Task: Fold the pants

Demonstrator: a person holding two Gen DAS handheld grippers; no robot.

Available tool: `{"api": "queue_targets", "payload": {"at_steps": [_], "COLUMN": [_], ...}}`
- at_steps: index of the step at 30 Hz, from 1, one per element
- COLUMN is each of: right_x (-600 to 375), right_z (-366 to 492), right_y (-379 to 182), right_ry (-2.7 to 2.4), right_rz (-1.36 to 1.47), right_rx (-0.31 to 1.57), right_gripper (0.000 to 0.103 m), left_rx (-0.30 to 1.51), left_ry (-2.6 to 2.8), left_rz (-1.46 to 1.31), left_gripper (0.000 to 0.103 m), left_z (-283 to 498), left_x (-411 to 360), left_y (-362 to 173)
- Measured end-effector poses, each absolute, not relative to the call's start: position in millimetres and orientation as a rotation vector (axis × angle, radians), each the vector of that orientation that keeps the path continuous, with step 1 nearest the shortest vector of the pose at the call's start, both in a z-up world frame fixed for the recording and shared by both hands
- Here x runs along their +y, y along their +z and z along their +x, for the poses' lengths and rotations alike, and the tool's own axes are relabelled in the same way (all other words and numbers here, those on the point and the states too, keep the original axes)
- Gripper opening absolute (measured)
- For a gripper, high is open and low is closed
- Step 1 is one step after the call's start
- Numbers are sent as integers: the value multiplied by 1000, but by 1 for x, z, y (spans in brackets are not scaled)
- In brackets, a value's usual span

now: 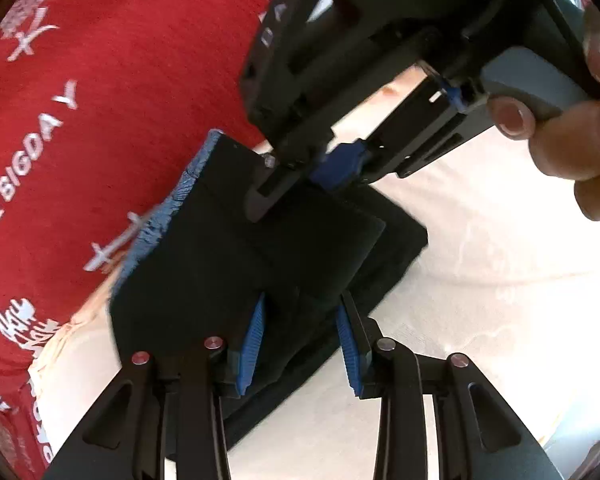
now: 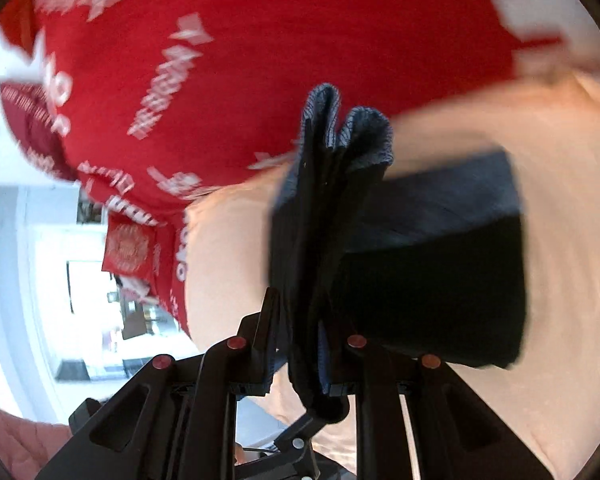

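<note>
The pants (image 1: 236, 264) are dark, folded into a thick rectangular bundle with a blue ribbed waistband edge, lying on a pale surface. My left gripper (image 1: 302, 308) has its blue-padded fingers spread around the near end of the bundle, not pinching it. My right gripper (image 1: 300, 176) shows in the left wrist view at the far end of the bundle, shut on the fabric. In the right wrist view the right gripper (image 2: 304, 308) is clamped on several layers of the pants (image 2: 420, 272), the waistband (image 2: 352, 128) sticking up beyond the fingers.
A person in a red shirt with white lettering (image 1: 100, 120) stands close behind the bundle, also in the right wrist view (image 2: 260, 60). The pale tabletop (image 1: 480, 260) stretches to the right. A hand (image 1: 572, 140) holds the right gripper's handle.
</note>
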State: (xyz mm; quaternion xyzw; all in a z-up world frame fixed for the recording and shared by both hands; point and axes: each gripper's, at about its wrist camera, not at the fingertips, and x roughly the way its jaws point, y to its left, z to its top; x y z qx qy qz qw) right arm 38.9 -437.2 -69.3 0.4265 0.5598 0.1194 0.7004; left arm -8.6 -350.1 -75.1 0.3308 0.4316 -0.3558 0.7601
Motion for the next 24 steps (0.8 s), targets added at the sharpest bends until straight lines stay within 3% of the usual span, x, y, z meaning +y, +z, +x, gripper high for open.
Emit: {"api": "queue_targets", "payload": {"at_steps": [5, 9, 17, 21, 24], "right_x": [-459, -460, -462, -455, -443], "right_z": [18, 11, 6, 3, 3], "right_y": [-131, -152, -124, -98, -84], "right_ry": [182, 147, 26, -56, -78], "right_rz": [988, 1055, 840, 750, 695], "right_rx": [1295, 1297, 1322, 1306, 1284], "right_gripper": [18, 18, 22, 30, 31], "left_rx": [961, 998, 1047, 1166, 1259], "left_ry": [-766, -811, -682, -492, -387], "left_rz": [755, 719, 620, 502, 400], "left_gripper": [38, 67, 68, 68, 68], "left_z": [-18, -19, 22, 74, 105], "left_x": [-357, -343, -282, -254, -233], "left_y": [-94, -79, -46, -58, -80]}}
